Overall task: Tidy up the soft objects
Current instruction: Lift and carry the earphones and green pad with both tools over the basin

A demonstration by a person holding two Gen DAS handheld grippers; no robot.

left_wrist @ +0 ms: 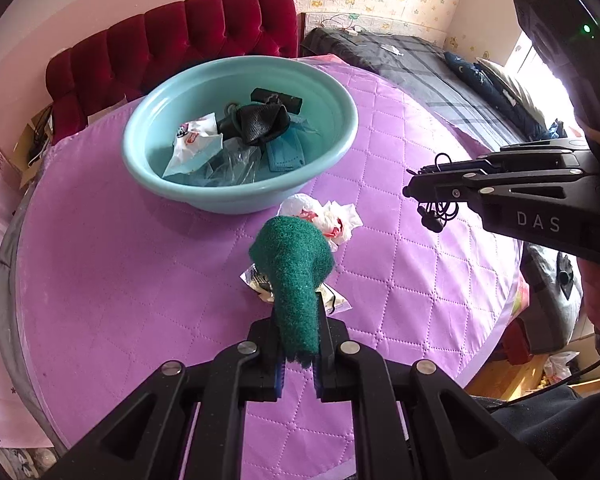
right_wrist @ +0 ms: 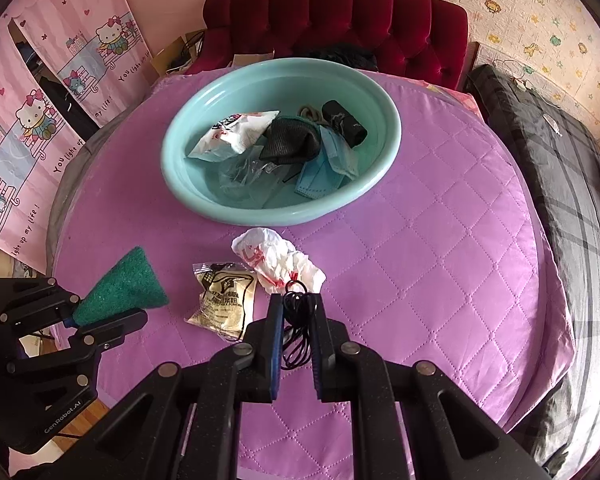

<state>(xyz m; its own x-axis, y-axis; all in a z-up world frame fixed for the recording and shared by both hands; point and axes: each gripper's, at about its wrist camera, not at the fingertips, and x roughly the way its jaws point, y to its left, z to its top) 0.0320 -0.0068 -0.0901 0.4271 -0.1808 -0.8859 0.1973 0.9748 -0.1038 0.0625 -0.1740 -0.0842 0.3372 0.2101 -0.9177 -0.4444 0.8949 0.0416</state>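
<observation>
My left gripper is shut on a green scouring pad, which sticks up folded above the purple quilted table cover. From the right wrist view the same left gripper and green scouring pad show at the left. A tangled black cord is pinched in my shut right gripper; in the left wrist view the right gripper holds the black cord above the table. A teal basin at the back holds several soft items.
On the cover lie a crumpled white plastic bag and a clear packet with a yellowish pouch, just in front of the basin. A red tufted chair stands behind. A grey plaid bed runs along the right.
</observation>
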